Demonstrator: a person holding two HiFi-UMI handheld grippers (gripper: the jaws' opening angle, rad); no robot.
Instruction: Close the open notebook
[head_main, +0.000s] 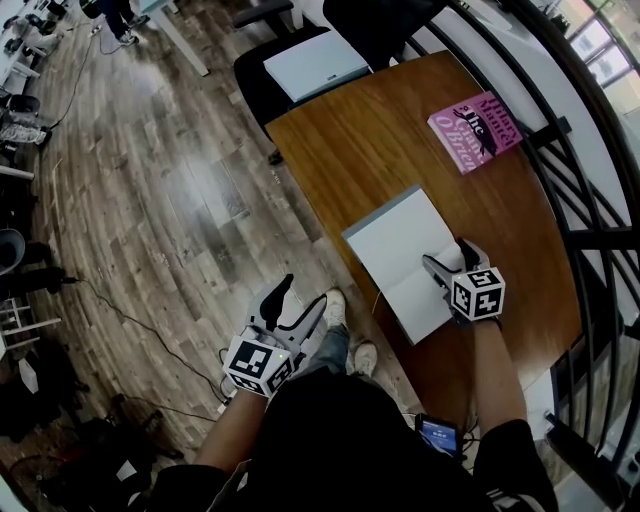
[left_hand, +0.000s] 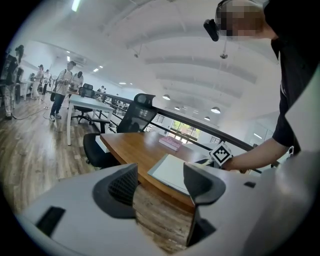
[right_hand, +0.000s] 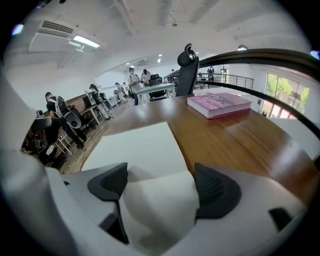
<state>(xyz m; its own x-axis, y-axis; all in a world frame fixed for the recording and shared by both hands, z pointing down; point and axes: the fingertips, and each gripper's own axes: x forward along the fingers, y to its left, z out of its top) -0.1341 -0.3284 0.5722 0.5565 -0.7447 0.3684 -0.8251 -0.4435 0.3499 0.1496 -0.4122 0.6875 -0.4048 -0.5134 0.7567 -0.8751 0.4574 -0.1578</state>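
Observation:
The open notebook (head_main: 398, 252) lies with blank white pages near the front left edge of the wooden table (head_main: 390, 140). My right gripper (head_main: 448, 256) is over the notebook's right side and stands open. In the right gripper view the near page (right_hand: 157, 200) bulges up between the jaws of my right gripper (right_hand: 160, 184), and the far page (right_hand: 135, 145) lies flat. My left gripper (head_main: 303, 297) hangs off the table over the floor, open and empty. In the left gripper view, the left gripper (left_hand: 161, 182) looks toward the notebook (left_hand: 170, 169).
A pink book (head_main: 475, 130) lies at the table's far right, also seen as the pink book (right_hand: 217, 104). A black office chair (head_main: 290, 40) with a pale flat item (head_main: 315, 62) stands behind the table. A dark railing (head_main: 590, 240) runs along the right. Cables cross the floor (head_main: 150, 200).

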